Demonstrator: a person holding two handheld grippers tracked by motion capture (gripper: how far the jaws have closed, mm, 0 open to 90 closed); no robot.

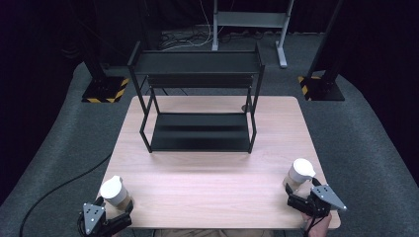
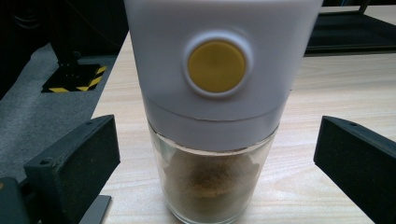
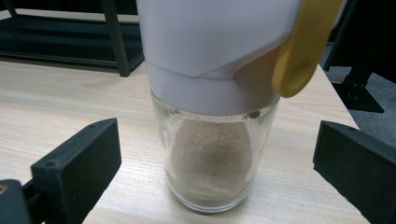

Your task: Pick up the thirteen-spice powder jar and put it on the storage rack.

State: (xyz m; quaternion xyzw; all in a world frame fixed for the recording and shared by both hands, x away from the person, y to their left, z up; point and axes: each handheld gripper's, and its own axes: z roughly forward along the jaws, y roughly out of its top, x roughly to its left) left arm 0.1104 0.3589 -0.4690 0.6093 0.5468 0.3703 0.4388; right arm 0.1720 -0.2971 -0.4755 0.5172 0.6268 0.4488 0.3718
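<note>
A person is sitting at a wooden tabletop [image 1: 212, 173], holding a gripper in each hand. At the near left corner, the left gripper [image 1: 114, 213] is standing with its jaws spread wide on either side of a spice jar [image 1: 114, 191], not touching it. That jar is standing upright, long axis vertical, white cap on top, brown powder in the glass below; a yellow button [image 2: 216, 66] on the cap is facing the gripper. At the near right corner, the right gripper [image 1: 295, 196] is likewise spread around a second jar [image 1: 299, 174], also upright, holding paler powder, with a yellow flap [image 3: 306, 46] off to one side of its cap. A black two-tier rack [image 1: 197, 98] is waiting at the far middle. To grasp well, each gripper should probably close squarely on the jar, level, so the jar is not tipping.
</note>
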